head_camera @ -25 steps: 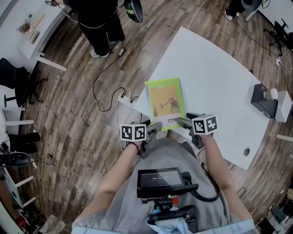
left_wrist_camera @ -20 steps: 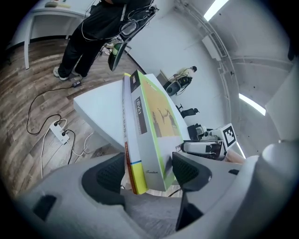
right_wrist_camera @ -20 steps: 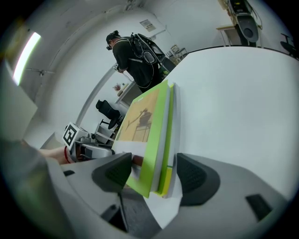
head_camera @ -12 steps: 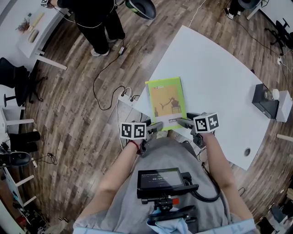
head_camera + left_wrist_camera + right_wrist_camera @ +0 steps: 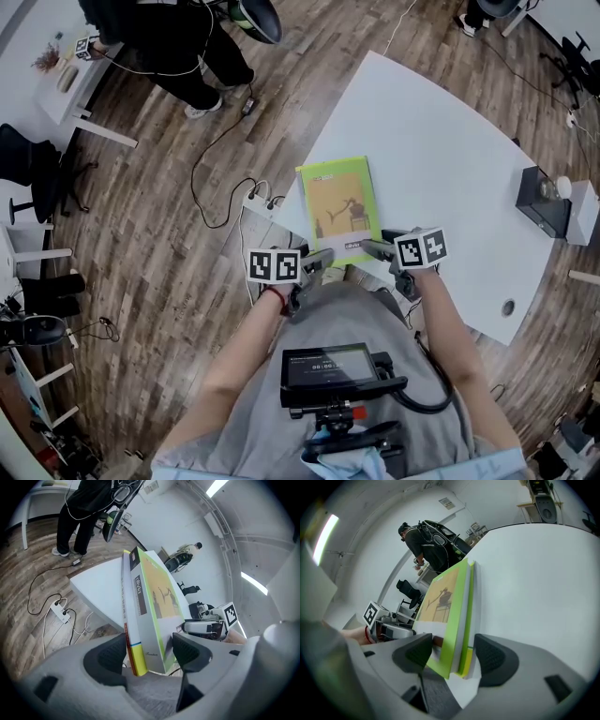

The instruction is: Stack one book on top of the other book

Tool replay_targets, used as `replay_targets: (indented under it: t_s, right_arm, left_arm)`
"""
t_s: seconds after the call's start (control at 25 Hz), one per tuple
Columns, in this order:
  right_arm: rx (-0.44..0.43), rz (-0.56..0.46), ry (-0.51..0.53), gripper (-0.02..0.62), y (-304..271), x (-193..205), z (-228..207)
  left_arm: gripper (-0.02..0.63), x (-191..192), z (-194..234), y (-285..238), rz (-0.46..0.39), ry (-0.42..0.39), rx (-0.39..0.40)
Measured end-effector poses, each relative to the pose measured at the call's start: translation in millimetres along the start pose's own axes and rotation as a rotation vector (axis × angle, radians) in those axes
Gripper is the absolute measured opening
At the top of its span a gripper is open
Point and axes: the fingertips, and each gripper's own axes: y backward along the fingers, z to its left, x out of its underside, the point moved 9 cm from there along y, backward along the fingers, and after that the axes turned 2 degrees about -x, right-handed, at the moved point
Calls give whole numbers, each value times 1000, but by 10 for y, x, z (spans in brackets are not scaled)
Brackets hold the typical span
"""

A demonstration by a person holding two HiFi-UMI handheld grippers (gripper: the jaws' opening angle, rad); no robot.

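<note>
Lab-like office: white table [image 5: 441,159], swivel chair [image 5: 28,161], power strip [image 5: 254,200], cables on wood floor [image 5: 141,244]

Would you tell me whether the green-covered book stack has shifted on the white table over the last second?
No. The green-covered book stack lies just where it did, against the white table's left edge.

Grey shirt [image 5: 328,314], perhaps a red wristband [image 5: 273,297]; left tongs [image 5: 150,654] and right tongs [image 5: 454,656] grey, black-padded.
</note>
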Motion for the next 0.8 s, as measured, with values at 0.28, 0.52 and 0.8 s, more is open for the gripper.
replay_targets:
  t_s: [0.28, 0.52, 0.8]
  right_arm:
    - [18, -4, 6, 276, 9, 9, 25]
    - [25, 0, -7, 276, 57, 45, 11]
    - [36, -57, -83, 275, 296, 244, -180]
  left_arm:
    - [304, -8, -36, 21, 0, -11, -33]
    - [304, -15, -104, 6, 28, -32, -51]
    - [304, -68, -329, -224, 113, -104, -50]
